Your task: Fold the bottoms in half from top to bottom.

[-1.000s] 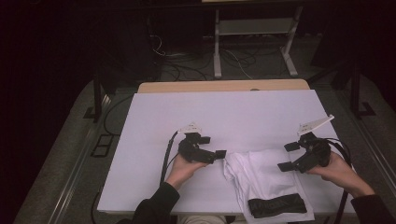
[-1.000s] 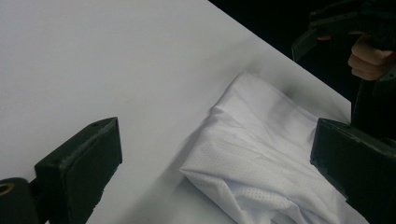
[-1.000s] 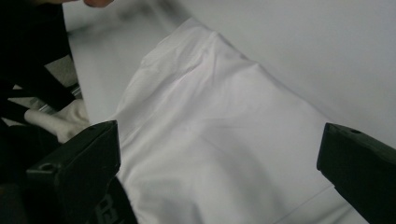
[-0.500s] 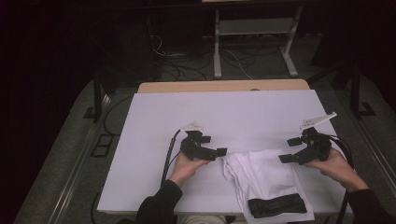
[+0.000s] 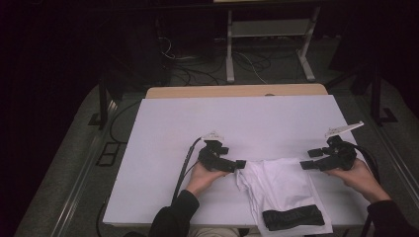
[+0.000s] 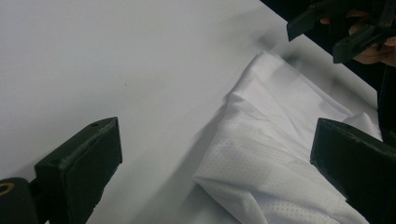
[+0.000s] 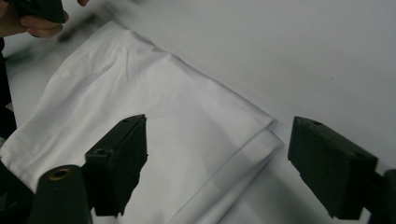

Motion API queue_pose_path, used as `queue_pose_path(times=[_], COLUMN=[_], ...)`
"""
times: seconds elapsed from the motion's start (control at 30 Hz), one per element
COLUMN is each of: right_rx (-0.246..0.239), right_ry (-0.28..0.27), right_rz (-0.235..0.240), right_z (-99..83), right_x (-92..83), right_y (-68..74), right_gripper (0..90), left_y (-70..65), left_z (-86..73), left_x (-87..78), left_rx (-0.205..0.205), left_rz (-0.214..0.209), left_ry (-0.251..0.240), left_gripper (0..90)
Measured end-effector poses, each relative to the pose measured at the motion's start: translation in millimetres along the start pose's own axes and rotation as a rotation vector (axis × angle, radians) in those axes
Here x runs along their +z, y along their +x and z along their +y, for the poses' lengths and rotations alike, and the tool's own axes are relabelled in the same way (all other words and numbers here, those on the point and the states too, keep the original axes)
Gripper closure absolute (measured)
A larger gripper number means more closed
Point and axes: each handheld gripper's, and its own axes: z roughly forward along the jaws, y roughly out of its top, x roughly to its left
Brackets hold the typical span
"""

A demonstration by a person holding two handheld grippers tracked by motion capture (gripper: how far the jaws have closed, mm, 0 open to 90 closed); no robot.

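1. The folded white fabric garment with a black waistband [image 5: 281, 190] lies on the near right part of the white-covered table [image 5: 197, 128], black band toward the person's edge, the far end a bit rumpled. Up close the cloth has a fine perforated mesh texture in places [image 6: 261, 172], and the right gripper view shows a layered folded corner [image 7: 261, 130].

2. The left gripper [image 5: 236, 165] sits right at the garment's far left corner. In the left gripper view its two black jaws stand wide apart, one over bare table and the other over the cloth, with the rumpled corner lying between them. The pads aren't pressing on anything that I can see.

3. The right gripper [image 5: 309, 159] is just off the garment's far right corner. Its jaws have just been closing in a bit, but they're fairly wide and not clamped on anything; the folded corner edge lies below and between them in the right gripper view.

4. Each gripper is held by a hand coming in from the near edge — left hand [image 5: 202, 177], right hand [image 5: 358, 175] — with dark sleeves and a black cable trailing off each one.

5. Past the table there's a dim floor with loose cables and a pale metal stand [image 5: 269, 44].
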Motion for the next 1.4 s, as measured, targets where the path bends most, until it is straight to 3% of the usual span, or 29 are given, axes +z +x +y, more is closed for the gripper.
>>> queue_pose_path(times=[0.17,0.57,0.8,1.0,1.2,1.4], right_rx=[0.019,0.052,0.031,-0.004,-0.039,0.017], right_ry=[-0.003,0.009,0.015,0.031,0.03,0.029], right_rz=[-0.001,-0.048,-0.05,-0.062,-0.079,-0.053], right_z=[-4.1,-10.0,-8.3,-5.7,-4.0,-0.4], right_x=[0.8,7.6,14.6,24.5,31.5,33.6], right_y=[-6.1,-17.4,-19.5,-17.2,-12.6,-15.0], right_gripper=[27.6,41.0,46.5,53.3,79.9,85.4], left_y=[-0.4,-0.5,2.0,1.7,2.3,-2.0], left_z=[-0.7,-4.6,-6.0,-7.7,-8.1,-6.3], left_x=[8.7,20.1,21.8,24.8,25.3,24.4], left_rx=[-0.007,-0.031,-0.052,-0.038,-0.035,-0.01], left_rz=[-0.003,-0.062,-0.101,-0.129,-0.162,-0.152], left_ry=[0.027,0.067,0.089,0.11,0.121,0.133], left_gripper=[1.9,19.0,36.4,56.0,72.0,82.5])
